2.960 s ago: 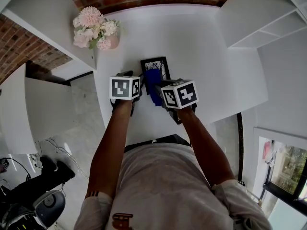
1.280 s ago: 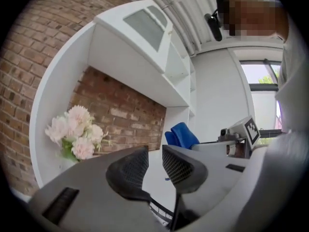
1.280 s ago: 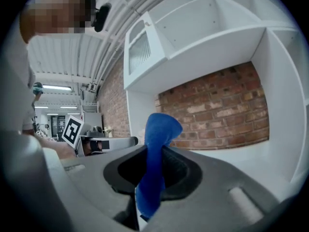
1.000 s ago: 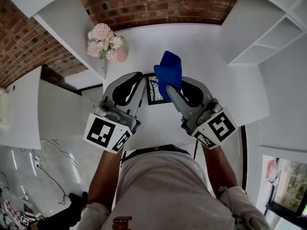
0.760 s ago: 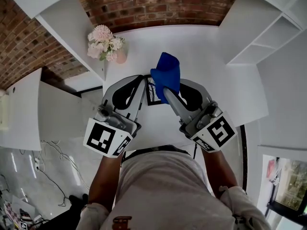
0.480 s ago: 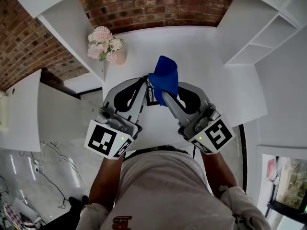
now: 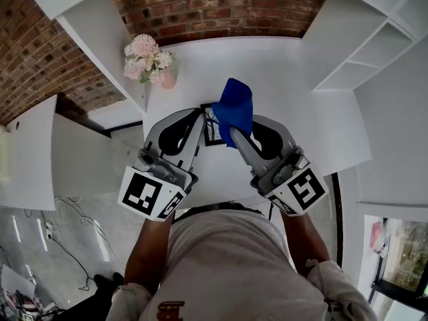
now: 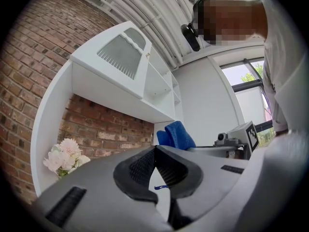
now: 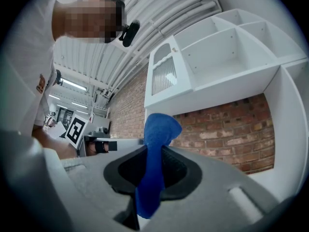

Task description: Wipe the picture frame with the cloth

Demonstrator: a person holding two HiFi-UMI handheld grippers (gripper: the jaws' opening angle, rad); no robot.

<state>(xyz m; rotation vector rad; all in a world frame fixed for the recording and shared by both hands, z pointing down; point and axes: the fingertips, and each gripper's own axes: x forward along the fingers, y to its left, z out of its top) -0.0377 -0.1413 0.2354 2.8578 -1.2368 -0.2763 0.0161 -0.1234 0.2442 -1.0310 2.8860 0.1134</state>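
Observation:
A small black picture frame (image 7: 211, 131) lies flat on the white table (image 7: 287, 85), mostly hidden between my two grippers. My right gripper (image 7: 231, 130) is shut on a blue cloth (image 7: 235, 105), which sticks up past its tips; in the right gripper view the blue cloth (image 9: 155, 144) fills the gap between the pads. My left gripper (image 7: 200, 111) is held up beside it, above the frame's left edge. In the left gripper view the left gripper (image 8: 154, 149) has its jaws together, with only a tiny blue thread between the pads. The blue cloth (image 8: 177, 135) shows just beyond it.
A vase of pink and white flowers (image 7: 148, 57) stands at the table's far left corner, against the brick wall (image 7: 214, 5). White open shelves (image 7: 374, 39) rise on the right and a white cabinet (image 7: 100, 39) on the left. The person's torso is at the near edge.
Three seconds ago both grippers were low at the frame on the table; now they are raised near the camera. Within the last second the cloth swayed slightly left and back.

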